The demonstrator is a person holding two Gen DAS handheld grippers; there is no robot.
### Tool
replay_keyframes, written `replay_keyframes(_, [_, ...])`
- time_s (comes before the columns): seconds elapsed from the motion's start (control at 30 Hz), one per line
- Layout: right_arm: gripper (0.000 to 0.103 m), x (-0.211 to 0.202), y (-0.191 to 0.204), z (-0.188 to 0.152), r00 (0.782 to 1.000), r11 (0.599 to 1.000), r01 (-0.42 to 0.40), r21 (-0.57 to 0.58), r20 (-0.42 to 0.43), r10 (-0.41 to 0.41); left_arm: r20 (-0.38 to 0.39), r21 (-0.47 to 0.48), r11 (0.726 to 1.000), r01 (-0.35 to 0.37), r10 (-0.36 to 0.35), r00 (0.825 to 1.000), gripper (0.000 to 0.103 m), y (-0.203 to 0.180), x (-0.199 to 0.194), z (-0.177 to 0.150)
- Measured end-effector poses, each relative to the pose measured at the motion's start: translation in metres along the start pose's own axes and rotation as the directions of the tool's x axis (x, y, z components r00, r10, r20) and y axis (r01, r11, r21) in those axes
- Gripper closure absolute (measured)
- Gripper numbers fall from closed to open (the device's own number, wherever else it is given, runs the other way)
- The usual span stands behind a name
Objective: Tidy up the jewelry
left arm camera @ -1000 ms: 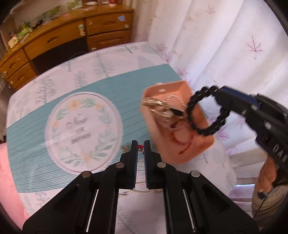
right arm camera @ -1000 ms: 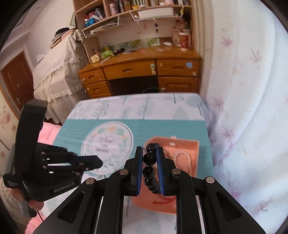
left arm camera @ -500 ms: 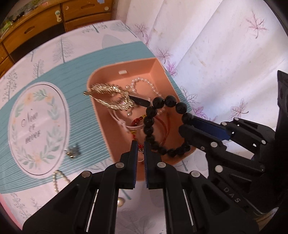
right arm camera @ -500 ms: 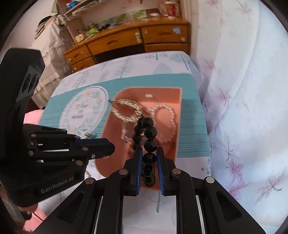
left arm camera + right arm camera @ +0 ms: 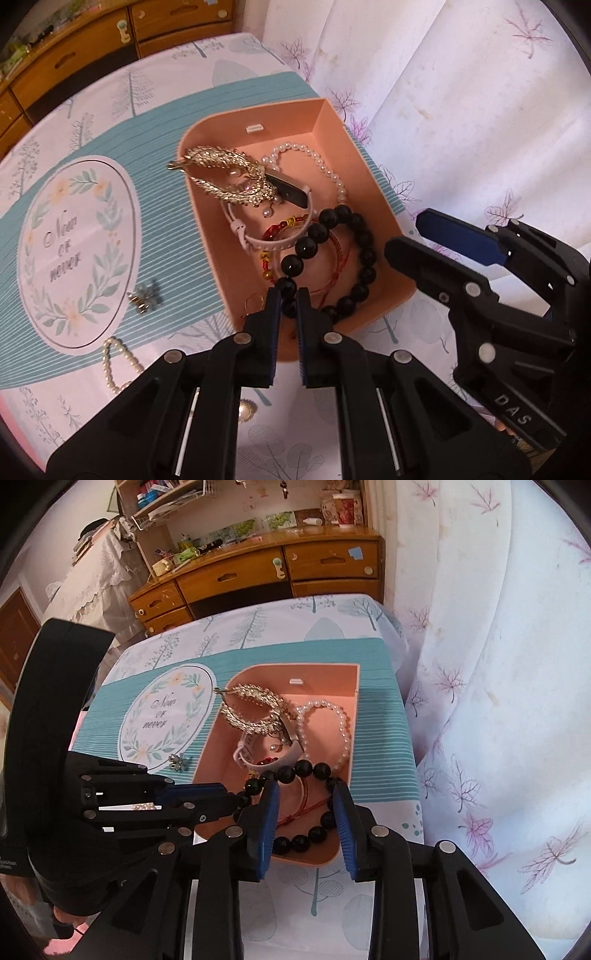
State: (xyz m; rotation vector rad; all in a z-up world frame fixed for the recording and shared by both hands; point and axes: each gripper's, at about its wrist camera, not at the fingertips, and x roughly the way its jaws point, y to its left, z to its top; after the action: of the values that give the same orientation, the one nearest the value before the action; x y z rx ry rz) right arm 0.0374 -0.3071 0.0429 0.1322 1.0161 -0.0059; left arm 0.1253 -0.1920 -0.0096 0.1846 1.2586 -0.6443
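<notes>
Sorting jewelry | left, on cloth: snowflake brooch (image 5: 144, 297), pearl strand (image 5: 114, 363), gold piece (image 5: 245, 410), all outside | left gripper (image 5: 287, 314) nearly closed, holding nothing visible | centre: pink tray (image 5: 376, 192) holds gold hairpiece (image 5: 225, 177), pearl bracelet (image 5: 321, 166), black bead bracelet (image 5: 332, 266) at near end | right gripper (image 5: 306, 814) spread apart, empty | judged mostly done.

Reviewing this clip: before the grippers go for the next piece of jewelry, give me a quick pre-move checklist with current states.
1. Right gripper open, clear of the black bead bracelet: ok.
2. Bracelet inside the pink tray: ok.
3. Left gripper empty: cannot tell; its fingers are nearly closed, beads right at the tips.
4. Loose pieces on the tablecloth: not ok; pearl strand, snowflake brooch.
5. Gold leaf piece fully in the tray: not ok, overhangs the rim.
</notes>
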Motion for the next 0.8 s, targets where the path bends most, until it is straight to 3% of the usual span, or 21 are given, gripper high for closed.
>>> replay_keyframes(0.03, [0.073, -0.003, 0.001, -0.001, 1.0, 1.0, 0.0, -0.001, 0.009, 0.0, 0.008, 0.001, 1.0, 0.003, -0.003, 1.0, 0.093, 0.0, -0.003, -0.002])
replay_keyframes(0.1, [0.073, -0.009, 0.005, -0.004, 1.0, 1.0, 0.003, 0.0, 0.03, -0.003, 0.023, 0.0, 1.0, 0.005, -0.005, 1.0, 0.072, 0.0, -0.009, -0.008])
replay_keyframes(0.2, [0.072, -0.016, 0.008, -0.01, 0.998, 1.0, 0.011, 0.006, 0.055, -0.011, 0.061, -0.013, 1.0, 0.004, -0.004, 0.998, 0.062, 0.003, -0.022, -0.019])
replay_keyframes(0.33, [0.072, -0.024, 0.014, -0.016, 0.996, 1.0, 0.029, 0.007, 0.08, -0.03, 0.099, -0.046, 0.999, 0.007, -0.002, 0.995, 0.06, 0.012, -0.038, -0.034])
replay_keyframes(0.53, [0.072, -0.039, 0.018, -0.03, 0.994, 1.0, 0.017, 0.022, 0.11, -0.019, 0.19, -0.09, 0.993, -0.07, 0.087, 0.978, 0.06, 0.028, -0.064, -0.065])
replay_keyframes(0.8, [0.066, -0.046, 0.033, -0.044, 0.991, 0.999, 0.034, 0.004, 0.132, -0.034, 0.206, -0.166, 0.976, -0.14, 0.173, 0.963, 0.06, 0.055, -0.069, -0.11])
